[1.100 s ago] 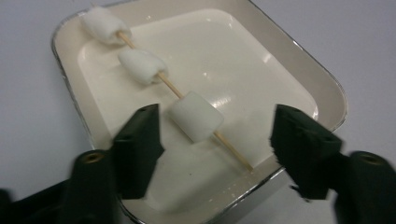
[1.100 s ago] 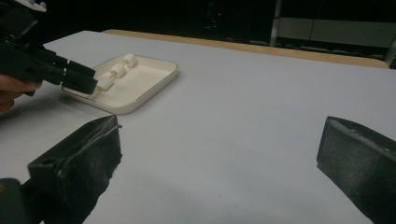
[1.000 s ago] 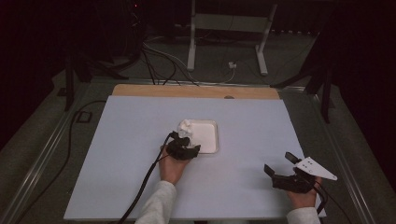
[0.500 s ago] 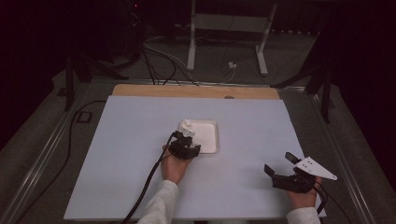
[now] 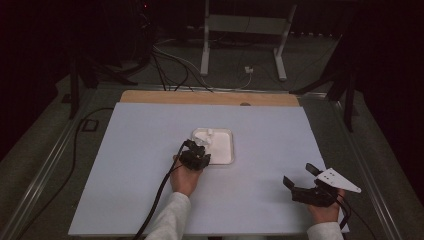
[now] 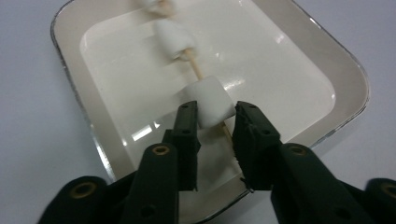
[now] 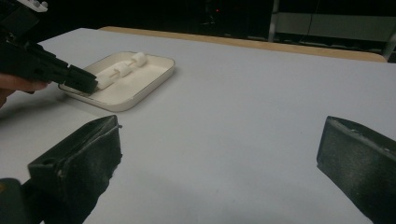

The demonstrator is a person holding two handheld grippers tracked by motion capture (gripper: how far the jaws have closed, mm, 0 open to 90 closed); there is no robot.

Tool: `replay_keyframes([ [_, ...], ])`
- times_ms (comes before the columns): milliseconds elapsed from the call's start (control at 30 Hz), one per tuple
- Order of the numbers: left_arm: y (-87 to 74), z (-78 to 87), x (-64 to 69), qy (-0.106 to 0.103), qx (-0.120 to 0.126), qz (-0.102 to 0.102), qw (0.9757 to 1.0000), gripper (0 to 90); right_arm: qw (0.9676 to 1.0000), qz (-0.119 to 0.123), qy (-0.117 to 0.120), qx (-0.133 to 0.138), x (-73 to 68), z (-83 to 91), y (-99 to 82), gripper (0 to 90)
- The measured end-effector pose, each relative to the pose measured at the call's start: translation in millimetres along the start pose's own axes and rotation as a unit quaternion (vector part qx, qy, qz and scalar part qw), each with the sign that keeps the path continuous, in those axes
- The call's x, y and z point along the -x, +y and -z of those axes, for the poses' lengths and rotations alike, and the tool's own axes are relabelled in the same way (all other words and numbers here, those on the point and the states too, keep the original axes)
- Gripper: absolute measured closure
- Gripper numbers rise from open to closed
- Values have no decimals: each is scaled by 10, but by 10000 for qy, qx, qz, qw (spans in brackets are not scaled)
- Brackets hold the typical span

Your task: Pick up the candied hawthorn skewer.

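**A:** Starting at the left, why does the left gripper (image 6: 212,116) sit so low over the white tray (image 6: 70,84)?

**B:** It reaches into the near end of the tray for the skewer (image 6: 194,65), which lies flat on the tray floor with marshmallows threaded along it. The jaws have just been closing, and the nearest marshmallow (image 6: 208,100) sits between them. The left jaw looks pressed to its side; the right jaw seems to meet its corner, so I judge it a light clamp on that marshmallow, not yet a firm squeeze.

**A:** Why take the end piece?

**B:** Probably because it is the nearest to the gripper, and the bare stick beyond it leaves room.

**A:** And the tray itself?

**B:** It rests near the middle of the white table cover (image 5: 125,165), within easy reach of both hands.

**A:** Further right?

**B:** The right gripper (image 5: 305,182) waits near the front right corner, well apart from the tray, jaws wide apart and holding nothing. My guess is that it stands ready to steady the skewer.
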State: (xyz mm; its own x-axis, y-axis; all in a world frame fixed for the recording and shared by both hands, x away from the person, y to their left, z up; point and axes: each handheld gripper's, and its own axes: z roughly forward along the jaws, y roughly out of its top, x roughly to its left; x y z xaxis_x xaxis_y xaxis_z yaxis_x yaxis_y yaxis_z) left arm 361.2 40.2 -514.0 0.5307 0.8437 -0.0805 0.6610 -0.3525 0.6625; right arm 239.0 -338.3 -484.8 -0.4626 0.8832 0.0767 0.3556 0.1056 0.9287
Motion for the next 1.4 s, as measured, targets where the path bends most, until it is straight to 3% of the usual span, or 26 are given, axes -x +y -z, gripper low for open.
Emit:
replay_keyframes([
  [333,-21,48,-158,68,-67,168,9998,798,10000,-21,17,-40,-2,-4,-3,0],
  [500,-11,57,-173,-28,-136,169,9998,715,10000,-10,35,-63,-3,-12,-5,0],
  [567,0,57,-157,103,-198,116,9997,748,10000,-9,37,-66,-5,-14,-5,0],
  [667,11,63,-181,176,-286,89,9994,883,10000,-11,40,-62,-12,-6,-4,0],
  [833,13,76,-197,99,-356,11,9993,900,10000,-45,37,-67,-3,-5,-7,0],
  [967,21,80,-258,-137,-392,209,9989,900,10000,-22,40,-67,-5,-6,-5,0],
  [1033,11,81,-309,-419,-383,457,9973,900,10000,-21,46,-73,-2,-8,-6,0],
  [1133,-16,110,-344,-699,-303,670,9948,900,9999,-43,46,-81,5,-7,-8,0],
  [1400,-90,277,-364,-1016,-24,774,9918,900,10000,-50,43,-67,4,-1,-7,0],
])
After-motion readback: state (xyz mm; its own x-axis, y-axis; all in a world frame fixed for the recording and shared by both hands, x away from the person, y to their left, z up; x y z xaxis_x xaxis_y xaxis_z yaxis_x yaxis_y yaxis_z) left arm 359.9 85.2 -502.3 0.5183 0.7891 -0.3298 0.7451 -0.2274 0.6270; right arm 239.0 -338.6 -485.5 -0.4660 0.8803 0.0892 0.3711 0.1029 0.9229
